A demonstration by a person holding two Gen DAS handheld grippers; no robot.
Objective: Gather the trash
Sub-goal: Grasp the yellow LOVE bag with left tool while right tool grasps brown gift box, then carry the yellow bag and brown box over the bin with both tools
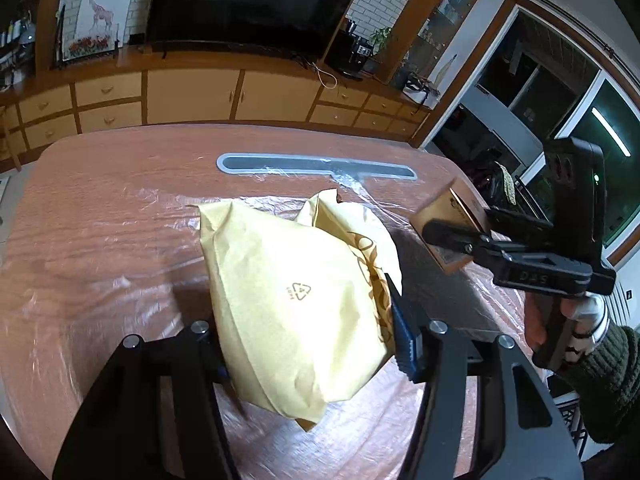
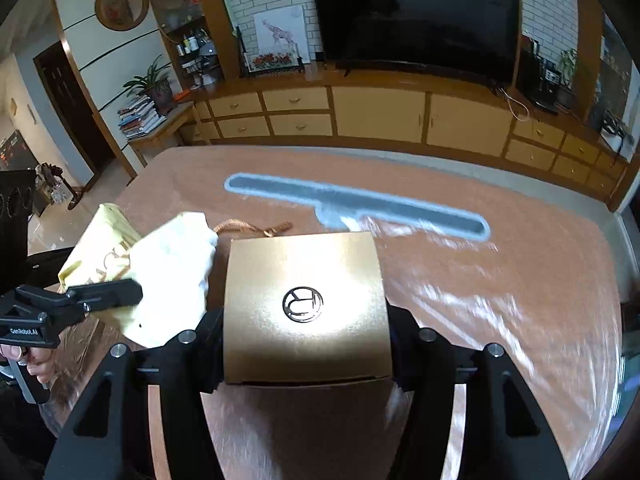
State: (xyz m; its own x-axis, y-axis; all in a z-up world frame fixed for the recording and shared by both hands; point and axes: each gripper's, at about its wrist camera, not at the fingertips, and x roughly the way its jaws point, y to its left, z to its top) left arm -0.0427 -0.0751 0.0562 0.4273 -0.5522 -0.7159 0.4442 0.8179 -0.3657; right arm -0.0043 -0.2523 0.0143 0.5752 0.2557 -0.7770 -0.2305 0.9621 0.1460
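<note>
The left gripper (image 1: 312,344) is clamped on a yellow paper bag (image 1: 288,296), which seems lifted a little above the table (image 1: 120,220). The right gripper (image 2: 304,344) grasps a gold cardboard box (image 2: 306,308) by its two sides, to the right of the bag. The table has a thin plastic film (image 2: 480,300) over it.

The bag is soft and bulky, so I think it may sag or slide out of the jaws. The box walls are smooth; too light a grip could let it slip, and too hard could crush it. The two grippers are near each other and might collide.
</note>
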